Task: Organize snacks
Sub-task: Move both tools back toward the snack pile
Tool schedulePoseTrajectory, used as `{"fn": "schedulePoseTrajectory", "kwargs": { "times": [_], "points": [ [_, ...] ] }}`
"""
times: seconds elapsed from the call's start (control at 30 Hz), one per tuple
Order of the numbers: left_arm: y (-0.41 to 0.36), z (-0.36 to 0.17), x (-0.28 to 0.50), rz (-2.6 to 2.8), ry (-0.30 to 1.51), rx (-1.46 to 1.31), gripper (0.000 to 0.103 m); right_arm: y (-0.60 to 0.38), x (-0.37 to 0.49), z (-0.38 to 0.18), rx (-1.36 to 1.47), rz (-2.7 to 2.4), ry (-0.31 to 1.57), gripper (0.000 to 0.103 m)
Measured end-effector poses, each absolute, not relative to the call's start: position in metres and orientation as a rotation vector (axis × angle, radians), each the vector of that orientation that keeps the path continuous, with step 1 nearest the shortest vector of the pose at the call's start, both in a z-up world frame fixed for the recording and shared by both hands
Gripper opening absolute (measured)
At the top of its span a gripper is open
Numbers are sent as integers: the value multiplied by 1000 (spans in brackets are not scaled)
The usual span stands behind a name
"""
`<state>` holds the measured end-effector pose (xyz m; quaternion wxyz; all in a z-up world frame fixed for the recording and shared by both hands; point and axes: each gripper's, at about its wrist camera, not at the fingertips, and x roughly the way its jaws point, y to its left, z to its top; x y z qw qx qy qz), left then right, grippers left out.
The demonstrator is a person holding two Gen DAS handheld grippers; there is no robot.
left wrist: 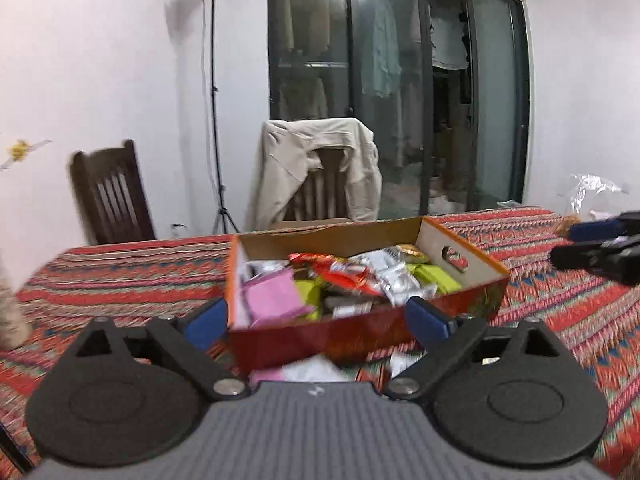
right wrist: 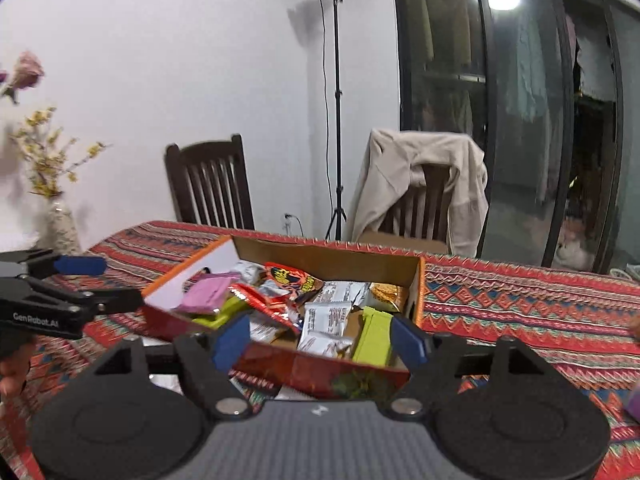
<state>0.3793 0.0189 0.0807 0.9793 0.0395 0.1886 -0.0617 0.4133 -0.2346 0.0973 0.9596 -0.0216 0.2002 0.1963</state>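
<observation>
While both my left tongs (left wrist: 316, 320) and right tongs (right wrist: 318, 340) hang open and empty above the crowded box (left wrist: 468, 280), one careless dip could snag its wall — tipping loose packets (right wrist: 328, 316) onto the tablecloth (right wrist: 520, 304).

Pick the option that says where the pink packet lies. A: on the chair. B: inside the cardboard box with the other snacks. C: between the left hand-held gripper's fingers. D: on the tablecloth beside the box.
B: the pink packet lies inside the cardboard box, among other wrapped snacks.
</observation>
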Motion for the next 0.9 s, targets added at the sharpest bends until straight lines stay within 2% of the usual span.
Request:
{"fn": "schedulePoseTrajectory", "kwargs": {
  "times": [0.2, 0.37, 0.67, 0.9],
  "points": [
    [18, 68, 299, -67, 349, 62, 100, -248, 342, 92, -53, 394, 380, 83],
    [10, 48, 263, -47, 403, 30, 100, -245, 294, 67, -102, 354, 396, 86],
    [16, 14, 234, -2, 514, -53, 100, -248, 246, 2, 28, 338, 550, 86],
    [12, 12, 235, -18, 516, -44, 100, -236, 237, -6, 1, 349, 563, 86]
  ]
}}
